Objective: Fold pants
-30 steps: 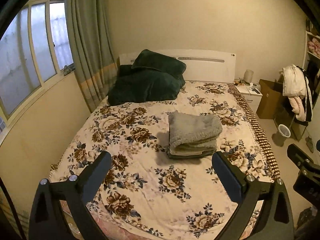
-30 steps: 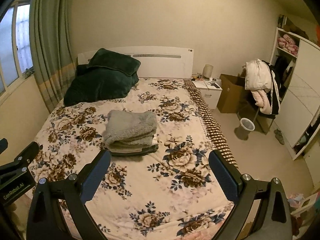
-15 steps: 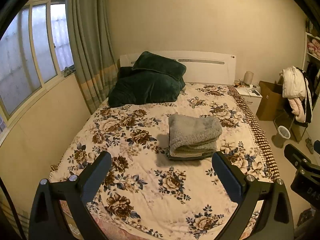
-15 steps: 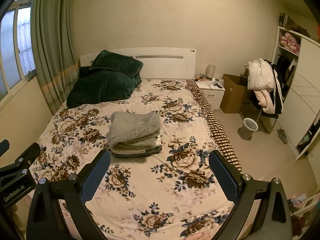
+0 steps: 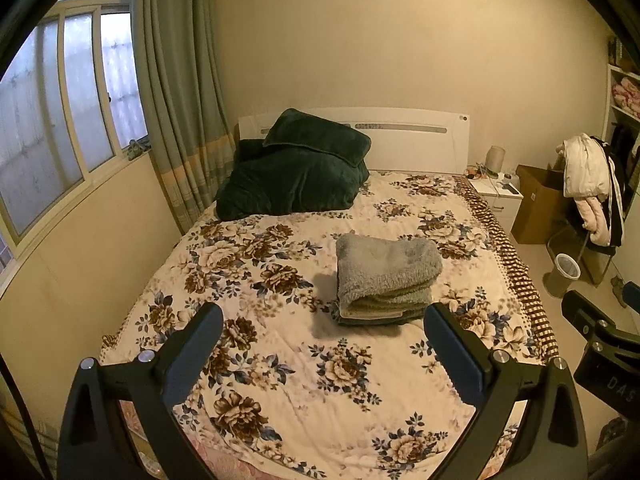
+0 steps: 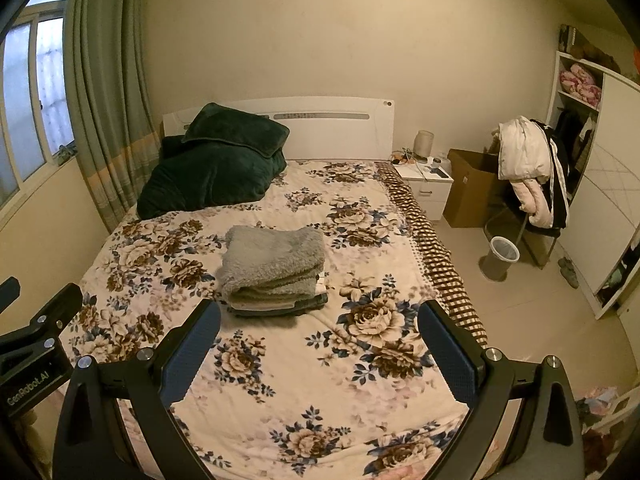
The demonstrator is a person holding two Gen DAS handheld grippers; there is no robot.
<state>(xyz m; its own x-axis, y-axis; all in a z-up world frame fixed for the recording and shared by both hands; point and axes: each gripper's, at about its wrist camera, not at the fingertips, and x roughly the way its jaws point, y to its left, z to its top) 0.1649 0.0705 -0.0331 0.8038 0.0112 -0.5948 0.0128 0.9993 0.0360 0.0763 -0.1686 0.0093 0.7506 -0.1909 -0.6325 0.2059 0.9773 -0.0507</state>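
Bedroom scene, floral-quilted bed (image 5: 280, 360) fills both views. Folded pants (image 6: 276, 268) sit mid-bed, the fuzzy grey top layer of a small neat stack with paler and darker folded pieces under them; in the left wrist view the same stack (image 5: 386, 276) lies just beyond the fingertips.

Change over the last second: barely any. Both cameras have tipped up and eased back a little, so the stack sits slightly lower in frame and more wall shows. The stack itself has not shifted and nothing touches it. Judgement: the fold looks finished and the grippers are pulling away, so this reads as task end or a pause before the next garment.

Left gripper (image 5: 323, 330): jaws spread wide, nothing between them, hovering above the quilt near the foot of the bed, clear of the stack. Right gripper (image 6: 319, 328): same, wide apart, empty, above the quilt just short of the stack. Each shows at the edge of the other's view.

Outward: dark green blanket and pillow (image 6: 216, 164) heaped at the white headboard (image 6: 340, 124), well apart from the stack. Curtain (image 5: 176, 100) and window on the left, nightstand (image 6: 426, 184), cardboard box (image 6: 468, 188), bin (image 6: 500, 260) and a chair with clothes (image 6: 528, 168) on the right.
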